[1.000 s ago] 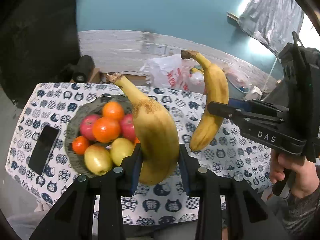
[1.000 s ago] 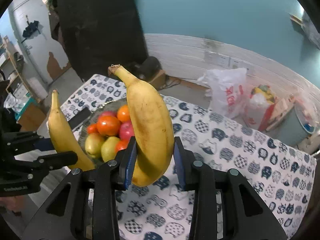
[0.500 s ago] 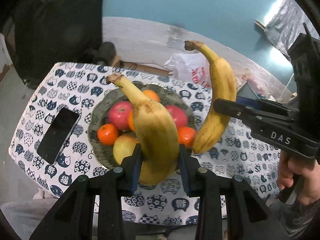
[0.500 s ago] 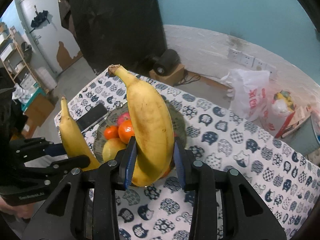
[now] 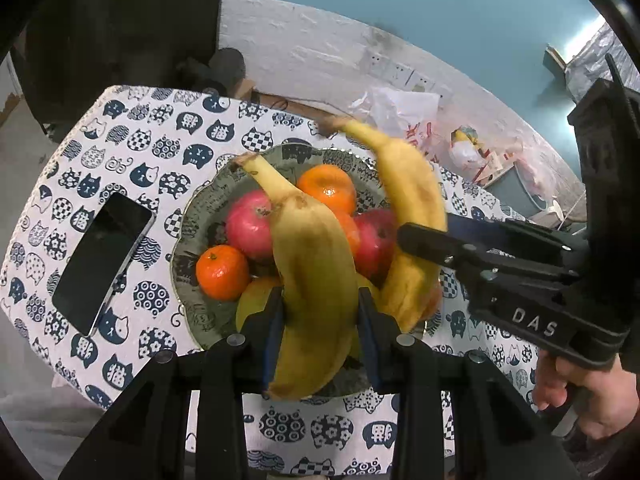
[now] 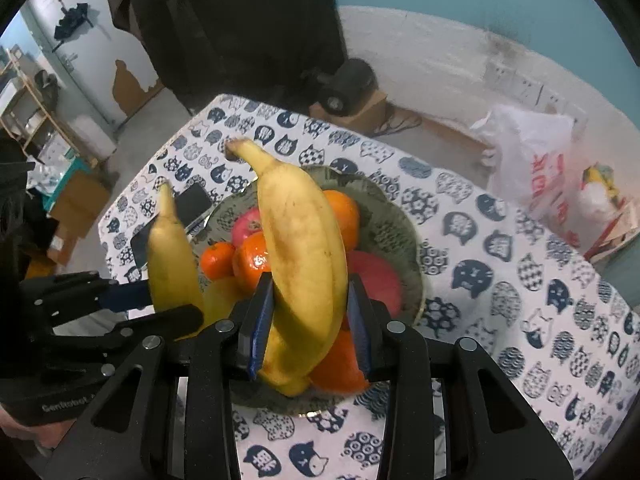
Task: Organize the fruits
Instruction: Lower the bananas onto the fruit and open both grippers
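My left gripper is shut on a yellow banana held stem-up over the near side of a grey-green patterned bowl. The bowl holds oranges and red apples, with a yellow-green fruit partly hidden behind the banana. From the right, my right gripper is shut on a second banana, also above the bowl. In the right wrist view, the right gripper clamps its banana over the bowl. The left gripper holds the other banana at the bowl's left.
A dark phone lies on the cat-print tablecloth left of the bowl. A person's hand grips the right handle. Beyond the table's far edge are a white plastic bag and a black object on a cardboard box.
Both grippers have come down and in over the table, each still clamping its banana. The bowl now sits right under both bananas and looks larger; the bananas stand closer together.
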A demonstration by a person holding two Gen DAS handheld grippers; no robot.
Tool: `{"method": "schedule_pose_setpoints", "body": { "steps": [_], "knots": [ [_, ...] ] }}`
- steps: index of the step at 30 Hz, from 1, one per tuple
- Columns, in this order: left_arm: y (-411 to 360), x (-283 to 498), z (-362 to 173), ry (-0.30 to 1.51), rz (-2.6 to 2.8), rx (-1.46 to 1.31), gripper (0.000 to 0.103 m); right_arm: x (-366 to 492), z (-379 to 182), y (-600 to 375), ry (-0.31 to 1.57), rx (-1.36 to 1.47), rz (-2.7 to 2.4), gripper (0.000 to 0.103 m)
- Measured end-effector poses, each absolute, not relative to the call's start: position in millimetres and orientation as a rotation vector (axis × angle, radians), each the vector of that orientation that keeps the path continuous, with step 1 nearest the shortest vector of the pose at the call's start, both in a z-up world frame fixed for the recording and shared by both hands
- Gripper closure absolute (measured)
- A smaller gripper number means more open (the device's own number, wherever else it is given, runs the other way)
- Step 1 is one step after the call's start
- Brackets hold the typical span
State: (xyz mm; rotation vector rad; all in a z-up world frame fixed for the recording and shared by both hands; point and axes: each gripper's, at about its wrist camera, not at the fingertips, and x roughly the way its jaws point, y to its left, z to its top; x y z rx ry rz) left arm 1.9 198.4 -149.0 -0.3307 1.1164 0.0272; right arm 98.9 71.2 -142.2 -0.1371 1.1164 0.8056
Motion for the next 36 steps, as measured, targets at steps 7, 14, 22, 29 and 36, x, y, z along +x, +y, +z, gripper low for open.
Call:
{"method": "schedule_pose_setpoints", "body": {
  "steps": [7, 14, 22, 29, 36],
  "knots": [
    [202.6, 12.7, -161.4, 1.139, 0.023, -0.355, 0.068, 106.3, -159.0, 80.6, 1.164, -0.111, 0.804, 0.067],
    [205.7, 17.0, -166.2, 1.156, 0.057, -0.353, 0.051, 112.9, -159.4, 73.8, 1.176, -0.071, 0.781, 0.061],
    [199.6, 11.9, -155.5, 1.147, 0.095, -0.302, 0.035, 106.0, -140.7, 61.0, 1.143, -0.048, 0.768, 0.040],
    [189.2, -4.8, -126.2, 1.104, 0.115, -0.227, 0.027, 92.4, -103.6, 42.5, 1.062, -0.081, 0.729, 0.034],
    [169.8, -28.9, -87.3, 1.045, 0.088, -0.167, 0.023, 76.9, -63.4, 19.8, 0.970, -0.051, 0.697, 0.025]
  ]
}}
